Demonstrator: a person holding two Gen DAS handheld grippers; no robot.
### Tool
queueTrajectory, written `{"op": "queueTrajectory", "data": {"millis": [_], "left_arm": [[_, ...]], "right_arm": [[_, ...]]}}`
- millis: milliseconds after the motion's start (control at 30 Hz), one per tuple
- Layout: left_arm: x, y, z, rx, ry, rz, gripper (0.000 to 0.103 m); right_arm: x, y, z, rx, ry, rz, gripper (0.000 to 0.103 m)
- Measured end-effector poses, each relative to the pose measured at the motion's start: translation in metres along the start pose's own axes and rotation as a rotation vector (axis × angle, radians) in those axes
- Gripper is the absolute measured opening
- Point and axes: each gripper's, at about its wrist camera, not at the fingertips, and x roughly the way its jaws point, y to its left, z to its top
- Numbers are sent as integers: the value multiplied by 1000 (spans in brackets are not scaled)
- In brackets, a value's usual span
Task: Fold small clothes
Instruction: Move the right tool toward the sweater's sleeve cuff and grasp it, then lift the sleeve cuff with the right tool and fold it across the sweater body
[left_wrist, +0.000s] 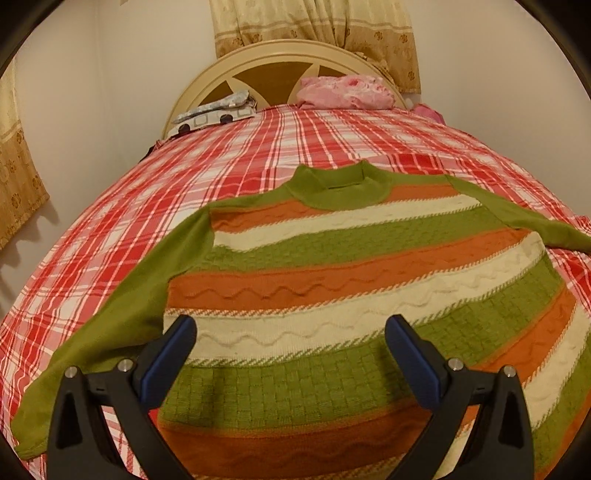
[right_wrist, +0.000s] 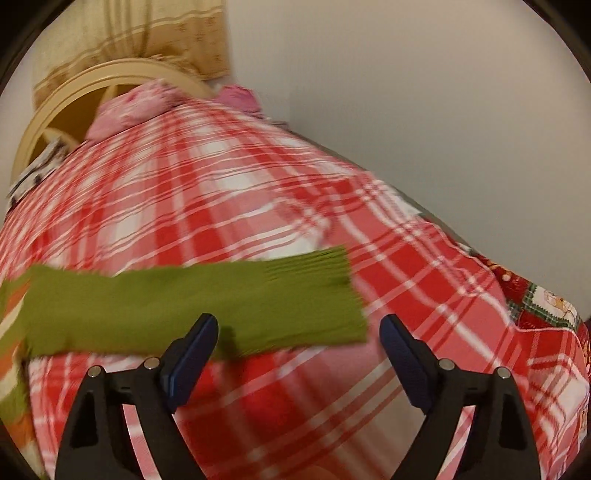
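Left gripper (left_wrist: 290, 328): two blue-padded fingers (left_wrist: 171, 354) spread wide, released, nothing between them, poised over the lower body of one sweater (left_wrist: 332, 280). Sweater spread flat, front up, on the bed (left_wrist: 184, 177); bands of green, orange and cream across the body, green collar toward the headboard (left_wrist: 280, 59), two green sleeves, the left sleeve (left_wrist: 122, 302) angled down and outward, the other trailing off toward the right edge of the left wrist view.

Right gripper (right_wrist: 299, 328): two fingers (right_wrist: 194, 349) likewise parted and released, gripping nothing, hanging over the right sleeve (right_wrist: 192, 306) near its ribbed cuff (right_wrist: 332, 291); left finger over the sleeve's lower edge, right finger over bare plaid bedcover (right_wrist: 258, 184). Whether the pads touch the fabric: cannot tell, view blurred.

Farther out: one red-and-white plaid bedcover over the whole bed; one pink bundle of cloth (left_wrist: 343, 92) and one grey-and-white patterned item (left_wrist: 214, 114) at the headboard; one red patterned cloth (right_wrist: 546, 295) at the right edge of the bed; two beige curtains, one curtain (left_wrist: 314, 26) behind the headboard, one side curtain (left_wrist: 14, 158) at far left.
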Motion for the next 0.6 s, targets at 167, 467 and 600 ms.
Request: {"op": "queueTrajectory", "data": {"millis": [167,467,600], "left_arm": [[2,2,1,-13,5,-3,103],[1,5,0,-23,6,-5,103],[-6,10,-2,-35,8,-11,103]], "right_arm": [[17,-23,12,54,45,-9,68],[35,-19,15,87,128,110,36],[25,-14,20,100,112,170,9]]}}
